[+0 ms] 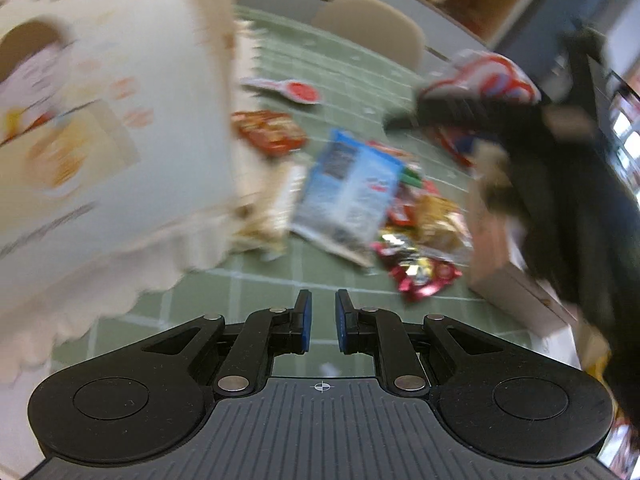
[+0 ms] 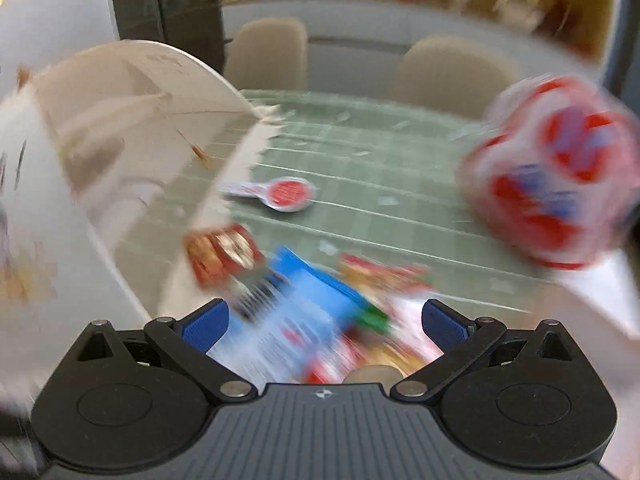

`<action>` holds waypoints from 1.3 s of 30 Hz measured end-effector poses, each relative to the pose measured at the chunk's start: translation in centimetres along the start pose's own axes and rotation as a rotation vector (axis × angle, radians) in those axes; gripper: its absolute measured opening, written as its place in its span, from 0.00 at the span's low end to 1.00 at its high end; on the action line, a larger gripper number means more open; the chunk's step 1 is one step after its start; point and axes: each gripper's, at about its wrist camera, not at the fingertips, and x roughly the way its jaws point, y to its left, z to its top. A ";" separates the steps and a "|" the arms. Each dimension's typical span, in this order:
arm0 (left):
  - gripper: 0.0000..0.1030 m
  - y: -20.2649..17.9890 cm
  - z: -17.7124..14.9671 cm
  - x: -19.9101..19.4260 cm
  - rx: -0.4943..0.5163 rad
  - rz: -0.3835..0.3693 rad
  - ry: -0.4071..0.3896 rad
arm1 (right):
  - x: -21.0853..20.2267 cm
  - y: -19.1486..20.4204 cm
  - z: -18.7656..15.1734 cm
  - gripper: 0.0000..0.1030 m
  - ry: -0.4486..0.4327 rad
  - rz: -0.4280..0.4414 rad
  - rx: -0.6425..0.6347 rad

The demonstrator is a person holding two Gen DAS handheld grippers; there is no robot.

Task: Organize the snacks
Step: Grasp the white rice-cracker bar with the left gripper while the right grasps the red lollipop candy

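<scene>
A big white bag (image 1: 100,120) fills the left. The left hand-held gripper (image 1: 320,320), tilted downward, has its pads nearly pressed together, empty. Snacks (image 1: 348,196) lie piled on the green counter (image 1: 224,288). The right hand-held gripper (image 2: 324,320), spread wide, slants down over them.

Both the left gripper (image 1: 320,320) and the right gripper (image 2: 325,322) are black, with ribbed grey bodies carrying a small crosshair mark. Silver round pins sit at the linkage joints. The fingers (image 2: 206,326) wear textured blue pads.
</scene>
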 end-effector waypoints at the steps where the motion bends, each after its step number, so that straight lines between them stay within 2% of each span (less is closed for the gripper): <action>1: 0.14 0.5 -0.3 -0.2 -0.015 0.009 -0.001 | 2.0 -0.1 1.4 1.00 0.004 0.016 0.008; 4: 0.14 2.6 -1.2 -1.0 -0.062 0.023 -0.007 | 8.3 1.2 5.1 1.00 0.001 0.010 -0.104; 8: 0.14 4.9 -2.2 -2.3 -0.128 0.056 -0.028 | 15.2 3.6 7.3 0.98 0.005 -0.081 -0.292; 10: 0.14 5.8 -2.6 -2.8 -0.157 0.070 -0.041 | 17.3 3.4 8.3 0.96 0.023 -0.064 -0.281; 12: 0.14 6.5 -2.7 -3.0 -0.176 0.072 -0.048 | 18.5 2.3 9.1 0.93 0.069 0.011 -0.211; 14: 0.14 6.9 -2.8 -2.8 -0.184 0.080 -0.043 | 18.3 1.9 9.5 0.82 0.078 0.031 -0.182; 15: 0.14 6.9 -2.6 -2.6 -0.185 0.081 -0.040 | 17.7 1.9 9.5 0.63 0.082 0.035 -0.194; 16: 0.14 6.9 -2.4 -2.3 -0.183 0.078 -0.039 | 17.1 1.7 9.4 0.60 0.098 0.054 -0.193; 19: 0.14 6.6 -1.5 -1.1 -0.173 0.059 -0.035 | 14.8 1.5 7.8 0.60 0.152 0.104 -0.191; 21: 0.14 6.3 -0.6 -0.5 -0.159 0.045 -0.037 | 12.9 1.8 5.8 0.59 0.167 0.126 -0.224; 23: 0.14 5.7 0.3 0.1 -0.130 0.034 -0.043 | 10.6 1.6 3.6 0.59 0.196 0.168 -0.206; 26: 0.14 4.4 1.6 1.2 -0.048 0.020 -0.046 | 7.2 1.3 0.2 0.59 0.228 0.216 -0.169; 28: 0.14 3.6 2.6 1.9 0.030 0.025 -0.057 | 4.5 1.2 -1.8 0.59 0.214 0.214 -0.161; 31: 0.14 2.5 4.6 3.2 0.109 0.063 -0.083 | -0.4 1.0 -4.7 0.59 0.138 0.145 -0.179; 33: 0.15 1.8 5.8 4.4 0.148 0.054 -0.092 | -3.5 0.6 -6.2 0.59 0.068 0.080 -0.189; 37: 0.15 -0.2 7.2 7.2 0.235 0.099 -0.073 | -7.8 -1.6 -7.8 0.59 -0.053 -0.075 -0.128; 39: 0.15 -0.9 7.2 8.8 0.278 0.134 -0.058 | -9.3 -2.7 -8.7 0.59 -0.073 -0.143 -0.096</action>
